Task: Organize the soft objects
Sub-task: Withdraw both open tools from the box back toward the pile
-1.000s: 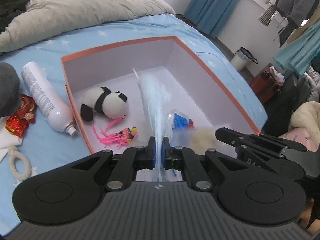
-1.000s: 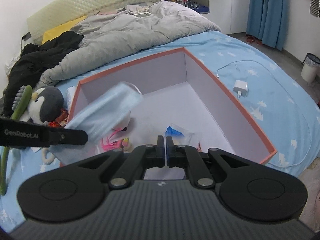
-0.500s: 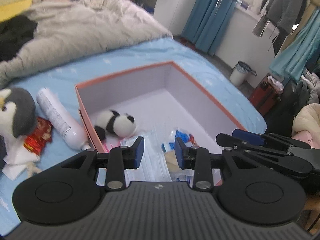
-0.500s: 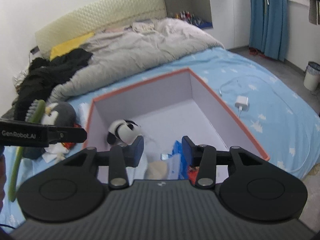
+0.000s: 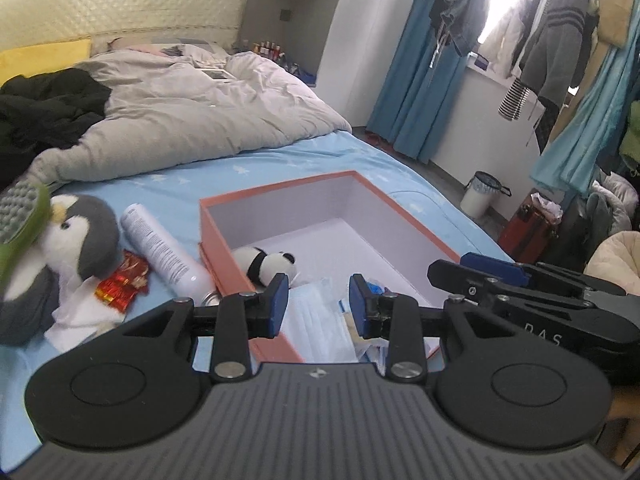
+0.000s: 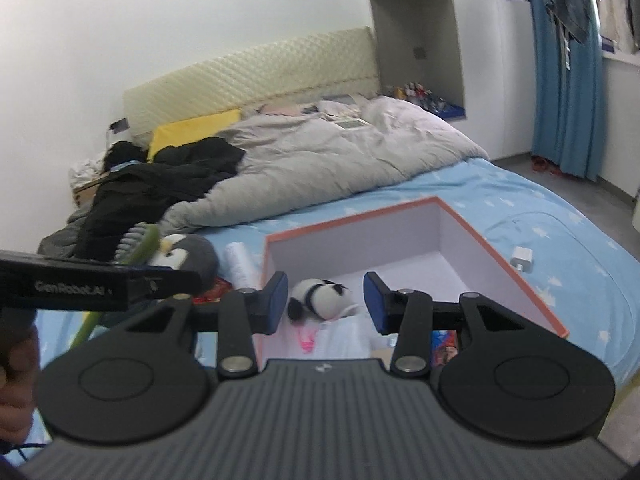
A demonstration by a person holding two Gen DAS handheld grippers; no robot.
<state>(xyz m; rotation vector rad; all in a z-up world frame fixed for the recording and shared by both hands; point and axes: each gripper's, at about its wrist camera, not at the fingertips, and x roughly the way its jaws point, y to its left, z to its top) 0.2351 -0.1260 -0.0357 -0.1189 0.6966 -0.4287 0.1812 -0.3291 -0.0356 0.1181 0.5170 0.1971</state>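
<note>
An orange box (image 5: 224, 236) (image 6: 516, 268) with a white inside stands on the blue bed. In it lie a small panda plush (image 5: 266, 266) (image 6: 320, 296), a pale blue face mask (image 5: 320, 320) and some small packets (image 5: 374, 290). My left gripper (image 5: 318, 304) hangs open above the box's near end with nothing between its pads. My right gripper (image 6: 326, 304) is also open and empty, raised over the near end of the box. A grey penguin plush (image 5: 76, 240) (image 6: 188, 256) sits left of the box.
A white spray can (image 5: 160, 248), a red packet (image 5: 124, 284) and a green brush (image 5: 20, 216) lie left of the box. A grey duvet (image 5: 192, 120) and black clothes (image 6: 160, 184) fill the bed's far side. A white charger (image 6: 522, 258) lies to the right.
Both grippers were shut, the left on the blue mask; both have opened, the mask now lies in the box, and both have risen and pulled back from it.
</note>
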